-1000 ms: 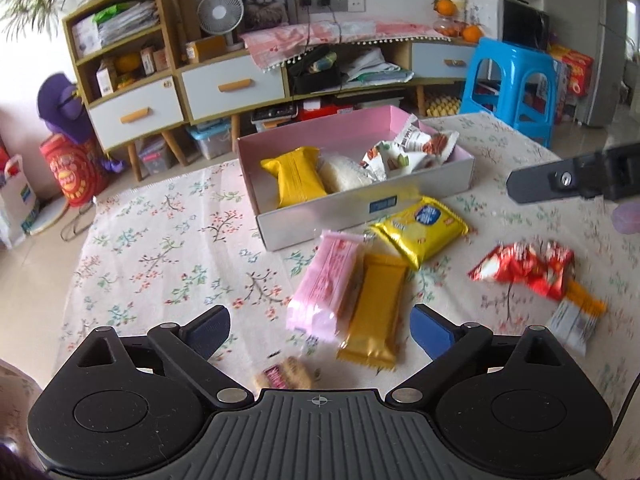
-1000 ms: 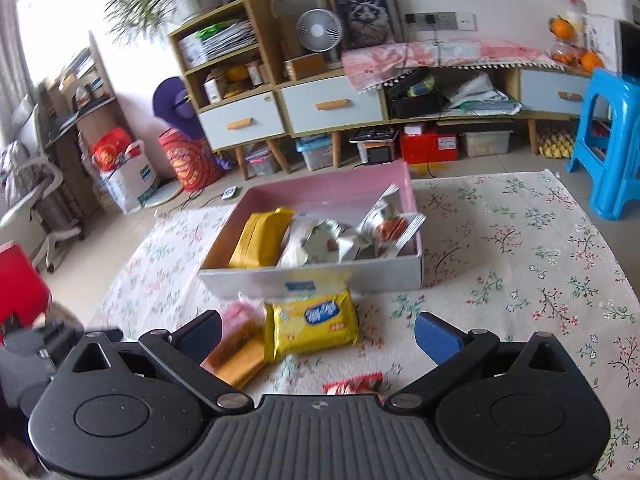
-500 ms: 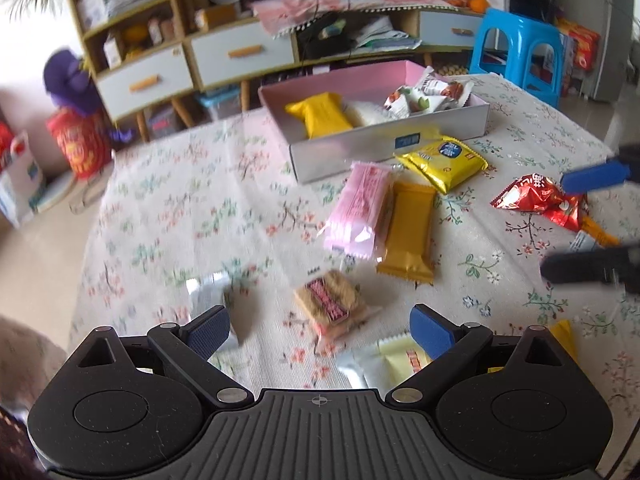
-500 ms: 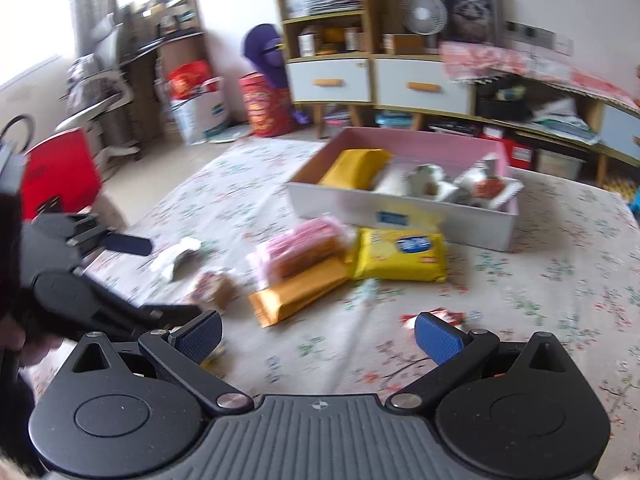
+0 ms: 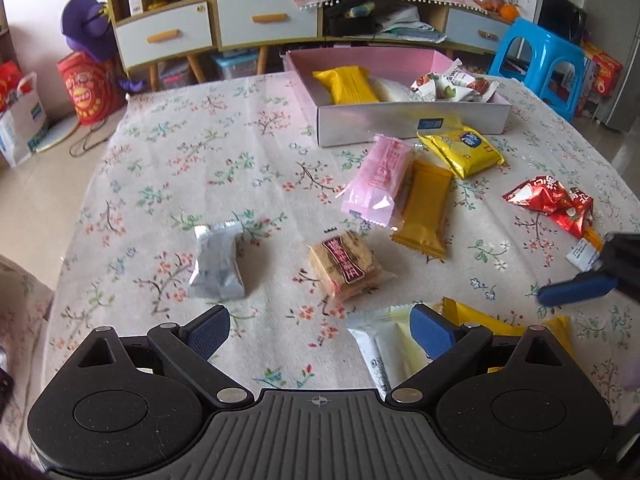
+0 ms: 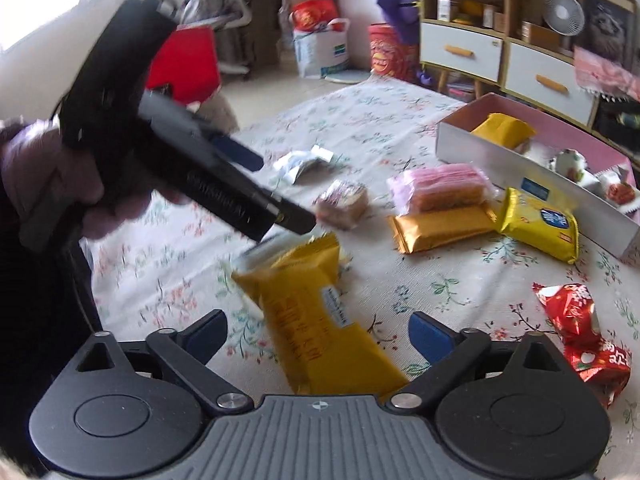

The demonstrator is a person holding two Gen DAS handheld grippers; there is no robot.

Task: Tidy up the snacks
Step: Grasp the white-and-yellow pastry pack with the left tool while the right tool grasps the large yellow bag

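Lying lengthwise between the closing, not-yet-touching jaws of the right gripper (image 6: 318, 334), the yellow packet (image 6: 316, 312) points away.

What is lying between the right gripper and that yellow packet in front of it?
Nothing visible. The yellow packet lies on the tablecloth, already between the right gripper's open jaws, which have just been closing. The left gripper hovers beyond its far end.

Matt woven floral cloth (image 5: 200, 152) over the bench, glossy crinkled red foil packet (image 5: 548, 204), smooth card box (image 5: 400, 124), shiny silver wrapper (image 5: 218, 264)
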